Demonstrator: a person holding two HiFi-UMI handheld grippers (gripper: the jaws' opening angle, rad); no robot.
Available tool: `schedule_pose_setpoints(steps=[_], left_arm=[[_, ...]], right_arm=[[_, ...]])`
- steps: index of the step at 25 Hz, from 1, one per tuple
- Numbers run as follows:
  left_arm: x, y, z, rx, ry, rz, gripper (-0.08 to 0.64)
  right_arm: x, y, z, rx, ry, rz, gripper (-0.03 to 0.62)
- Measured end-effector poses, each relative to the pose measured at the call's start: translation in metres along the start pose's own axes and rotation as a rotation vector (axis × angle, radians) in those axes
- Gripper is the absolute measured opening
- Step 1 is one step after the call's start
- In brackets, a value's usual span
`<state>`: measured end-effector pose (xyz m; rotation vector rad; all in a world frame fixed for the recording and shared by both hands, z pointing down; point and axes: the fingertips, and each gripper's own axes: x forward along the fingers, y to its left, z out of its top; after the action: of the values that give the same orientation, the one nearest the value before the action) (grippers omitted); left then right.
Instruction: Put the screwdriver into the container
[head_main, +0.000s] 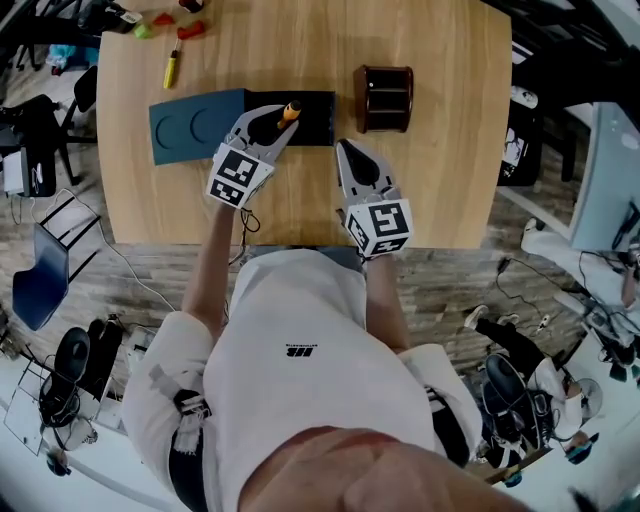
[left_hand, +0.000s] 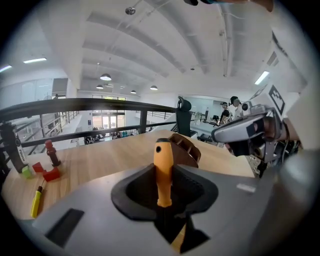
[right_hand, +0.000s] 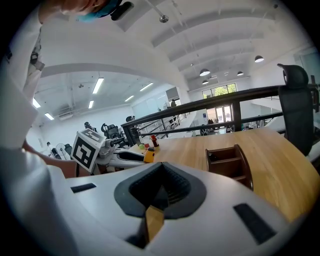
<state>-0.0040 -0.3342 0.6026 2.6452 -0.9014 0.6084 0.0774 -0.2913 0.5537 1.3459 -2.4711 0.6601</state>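
Observation:
The screwdriver's orange handle (head_main: 288, 112) sticks up out of my left gripper (head_main: 268, 130), which is shut on it above a black mat (head_main: 318, 118). In the left gripper view the handle (left_hand: 162, 172) stands upright between the jaws of the left gripper (left_hand: 165, 197); its shaft is hidden below. The brown wooden container (head_main: 384, 98) stands right of the mat, apart from both grippers, and shows behind the handle (left_hand: 184, 147). My right gripper (head_main: 352, 152) hovers near the table's front, shut and holding nothing (right_hand: 159, 187). From there I see the container (right_hand: 228, 162) ahead to the right.
A blue tray (head_main: 195, 125) adjoins the mat on its left. A yellow tool (head_main: 172, 70) and small red and green pieces (head_main: 165, 22) lie at the wooden table's (head_main: 450, 180) back left corner. Chairs and cables crowd the floor around it.

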Motion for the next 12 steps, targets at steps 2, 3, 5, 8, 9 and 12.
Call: schedule_pose_setpoints(steps=[2, 3, 5, 8, 9, 12], left_arm=[[0.005, 0.001, -0.005, 0.006, 0.020, -0.001, 0.112], [0.008, 0.002, -0.007, 0.003, 0.030, -0.002, 0.112], [0.015, 0.002, -0.011, -0.005, 0.046, -0.004, 0.112], [0.025, 0.000, -0.015, -0.009, 0.064, -0.010, 0.112], [0.027, -0.001, -0.017, -0.007, 0.072, -0.012, 0.112], [0.035, -0.002, -0.022, -0.005, 0.096, -0.018, 0.112]], right_arm=[[0.001, -0.002, -0.003, 0.006, 0.004, -0.002, -0.005], [0.002, -0.003, -0.004, 0.010, 0.005, -0.003, -0.005], [0.004, -0.006, -0.005, 0.017, 0.008, -0.005, -0.005], [0.003, -0.010, -0.008, 0.027, 0.010, -0.010, -0.005], [0.003, -0.012, -0.008, 0.030, 0.011, -0.012, -0.005], [0.005, -0.016, -0.012, 0.039, 0.018, -0.016, -0.005]])
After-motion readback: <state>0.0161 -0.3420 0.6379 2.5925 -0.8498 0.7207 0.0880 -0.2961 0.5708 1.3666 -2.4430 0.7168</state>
